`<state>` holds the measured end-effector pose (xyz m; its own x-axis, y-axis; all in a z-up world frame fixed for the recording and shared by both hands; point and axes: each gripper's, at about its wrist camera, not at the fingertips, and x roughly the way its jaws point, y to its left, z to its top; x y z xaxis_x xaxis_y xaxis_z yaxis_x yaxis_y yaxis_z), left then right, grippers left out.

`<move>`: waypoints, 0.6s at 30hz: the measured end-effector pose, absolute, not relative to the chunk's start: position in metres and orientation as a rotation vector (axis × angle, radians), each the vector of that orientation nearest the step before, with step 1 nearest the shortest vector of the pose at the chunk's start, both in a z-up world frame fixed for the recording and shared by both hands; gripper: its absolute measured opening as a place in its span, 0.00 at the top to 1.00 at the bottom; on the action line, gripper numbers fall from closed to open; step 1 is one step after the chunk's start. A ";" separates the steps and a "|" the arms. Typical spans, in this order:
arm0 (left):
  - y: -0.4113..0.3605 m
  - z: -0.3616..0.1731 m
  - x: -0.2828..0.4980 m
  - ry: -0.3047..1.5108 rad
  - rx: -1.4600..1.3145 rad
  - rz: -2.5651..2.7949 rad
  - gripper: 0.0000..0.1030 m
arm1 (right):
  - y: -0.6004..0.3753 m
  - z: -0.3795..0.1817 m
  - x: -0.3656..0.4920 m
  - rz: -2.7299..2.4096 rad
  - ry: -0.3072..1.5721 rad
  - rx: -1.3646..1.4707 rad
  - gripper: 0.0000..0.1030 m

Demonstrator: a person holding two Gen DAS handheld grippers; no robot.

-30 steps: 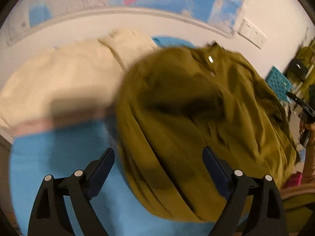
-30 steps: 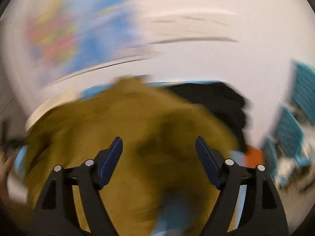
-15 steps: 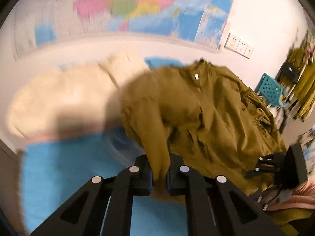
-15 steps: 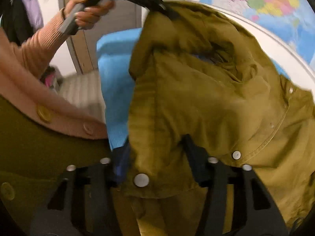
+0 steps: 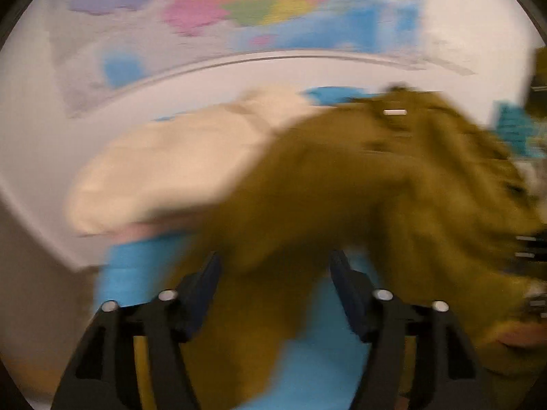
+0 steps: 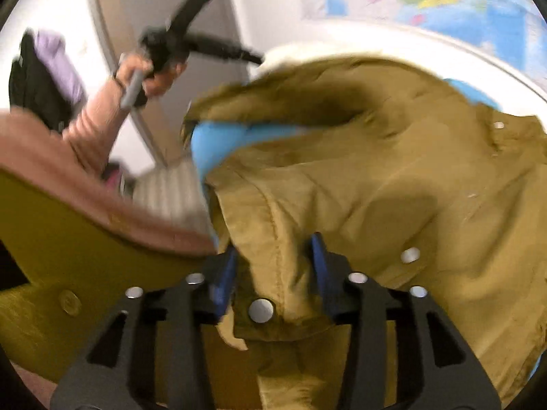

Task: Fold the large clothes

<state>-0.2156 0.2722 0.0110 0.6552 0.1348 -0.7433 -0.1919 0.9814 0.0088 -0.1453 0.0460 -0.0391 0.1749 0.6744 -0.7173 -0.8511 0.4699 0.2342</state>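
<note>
On the blue counter, olive jacket lies bunched. Left gripper jaws just opened wide, cloth loose between; right gripper jaws just widened, hem between, apparently unpressed.

Warm, dimmish indoor light. Motion blur is smearing the olive jacket and wall map; fisheye edges are bending and vignetting black. Right view is reading sharper.

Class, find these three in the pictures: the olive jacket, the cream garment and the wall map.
olive jacket (image 6: 393, 188): right wrist view, front panel.
cream garment (image 5: 177, 164): left wrist view, its middle.
wall map (image 5: 259, 7): left wrist view, coloured area.
</note>
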 end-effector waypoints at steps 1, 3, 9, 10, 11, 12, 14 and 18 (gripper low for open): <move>0.258 0.008 -0.218 0.828 -0.075 0.130 0.37 | 0.045 -0.040 -0.147 1.091 0.870 -0.248 0.50; 0.239 0.001 -0.216 0.823 -0.091 0.037 0.25 | 0.032 -0.033 -0.146 1.094 0.859 -0.194 0.39; 0.221 -0.038 -0.158 0.912 -0.192 -0.064 0.24 | -0.076 0.000 -0.117 0.752 0.762 0.087 0.27; 0.222 -0.043 -0.151 0.923 -0.219 -0.064 0.24 | -0.095 0.002 -0.116 0.680 0.750 0.119 0.26; 0.227 -0.051 -0.137 0.939 -0.269 -0.064 0.24 | -0.118 0.002 -0.112 0.598 0.742 0.159 0.24; 0.232 -0.057 -0.123 0.950 -0.315 -0.058 0.24 | -0.148 0.003 -0.105 0.467 0.734 0.188 0.23; 0.239 -0.063 -0.102 0.953 -0.371 -0.039 0.24 | -0.185 0.001 -0.098 0.281 0.739 0.188 0.22; 0.245 -0.056 -0.077 0.911 -0.384 0.047 0.31 | -0.258 -0.015 -0.082 0.040 0.805 0.195 0.17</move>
